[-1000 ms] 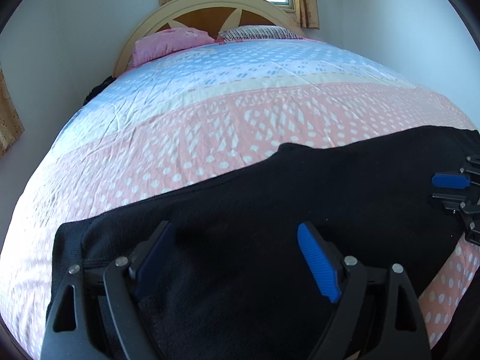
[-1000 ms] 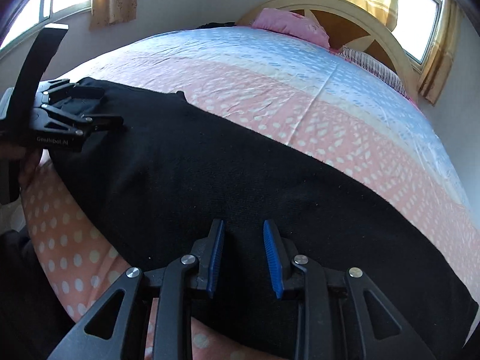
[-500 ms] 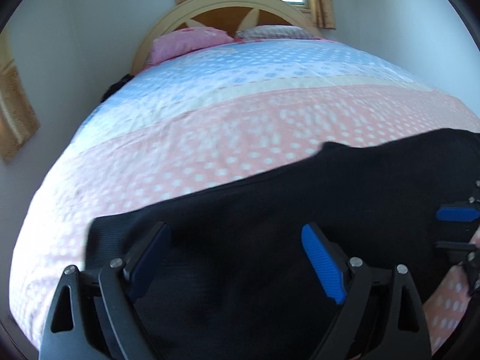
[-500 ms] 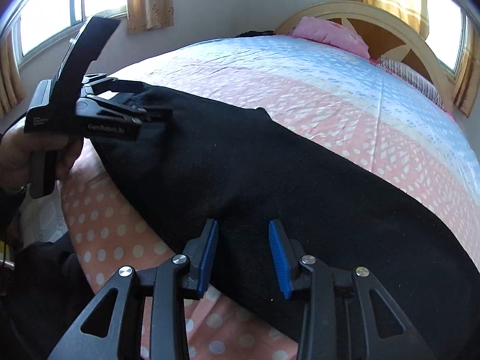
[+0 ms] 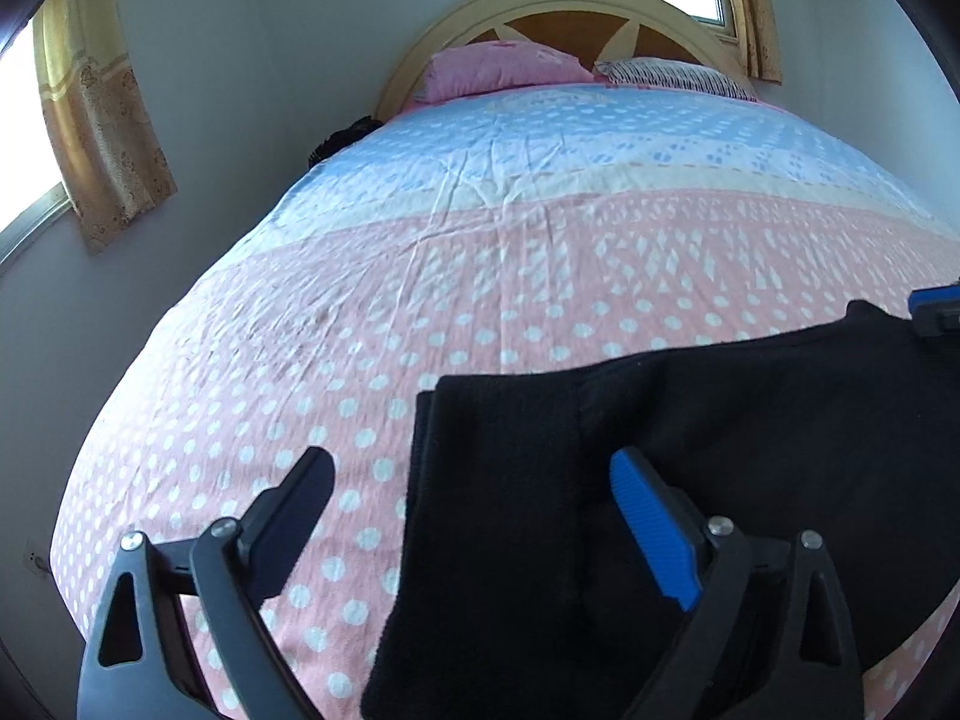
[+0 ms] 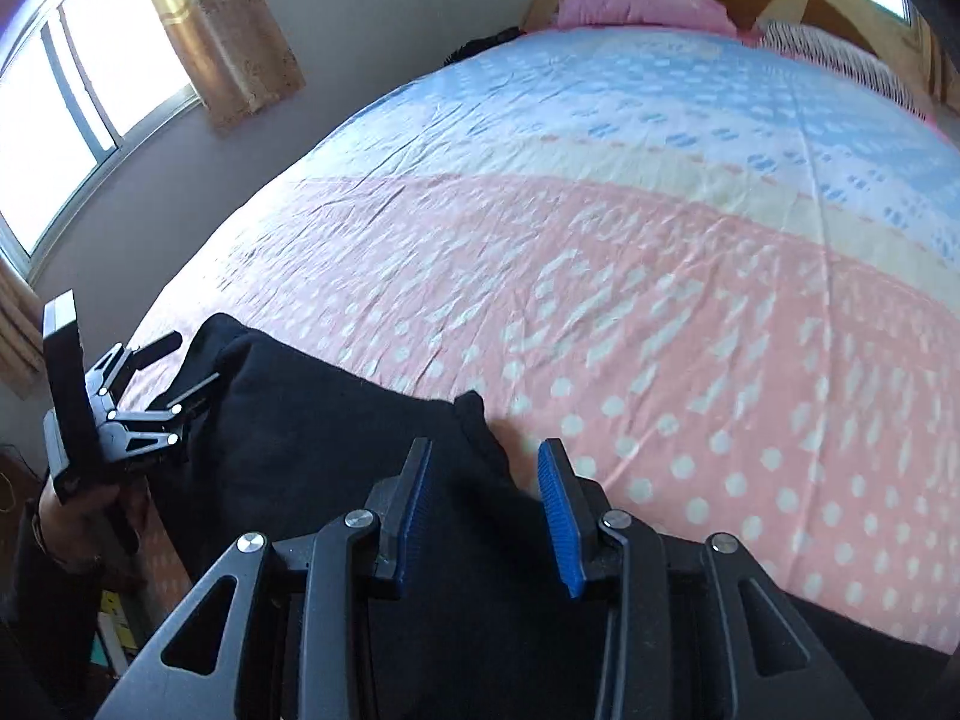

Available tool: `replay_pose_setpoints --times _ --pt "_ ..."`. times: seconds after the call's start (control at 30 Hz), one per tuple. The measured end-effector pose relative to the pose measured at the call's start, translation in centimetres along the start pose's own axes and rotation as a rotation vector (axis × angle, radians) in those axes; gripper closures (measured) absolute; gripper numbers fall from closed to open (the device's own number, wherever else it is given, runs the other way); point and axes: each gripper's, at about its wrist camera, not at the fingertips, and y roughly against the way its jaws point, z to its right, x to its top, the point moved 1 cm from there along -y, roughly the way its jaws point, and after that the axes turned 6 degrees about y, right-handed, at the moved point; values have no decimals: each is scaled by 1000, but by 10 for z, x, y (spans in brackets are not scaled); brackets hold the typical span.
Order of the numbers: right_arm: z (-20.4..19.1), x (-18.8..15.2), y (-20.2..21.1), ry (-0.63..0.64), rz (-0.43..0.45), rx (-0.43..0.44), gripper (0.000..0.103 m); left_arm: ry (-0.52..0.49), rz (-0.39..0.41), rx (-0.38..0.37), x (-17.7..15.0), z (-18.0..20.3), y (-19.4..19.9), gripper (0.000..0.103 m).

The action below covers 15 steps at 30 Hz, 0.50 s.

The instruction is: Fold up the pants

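Black pants (image 5: 690,450) lie flat along the near edge of a bed with a pink, cream and blue dotted sheet (image 5: 510,252). My left gripper (image 5: 474,504) is open, straddling the pants' left end, with one finger over the sheet. My right gripper (image 6: 486,498) is open above the pants (image 6: 336,438) near their far edge, empty. The left gripper also shows in the right wrist view (image 6: 162,384), at the pants' left end. A blue pad of the right gripper (image 5: 936,306) shows at the left wrist view's right edge.
A pink pillow (image 5: 504,69) and a striped pillow (image 5: 672,75) lie at the wooden headboard (image 5: 564,18). Curtained windows (image 6: 72,96) are on the left wall. A dark item (image 5: 342,138) lies at the bed's far left edge.
Both grippers have moved left along the pants; the left gripper now sits over the pants' left end. The right gripper's jaws have opened wider.
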Motion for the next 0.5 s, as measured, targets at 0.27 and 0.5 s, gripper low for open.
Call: replay_pose_setpoints --times 0.27,0.5 --pt "-15 18 -25 9 -60 36 93 91 -41 -78 8 -18 -16 1" --pt "-5 11 -39 5 -25 25 93 96 -42 -75 7 -18 -17 0"
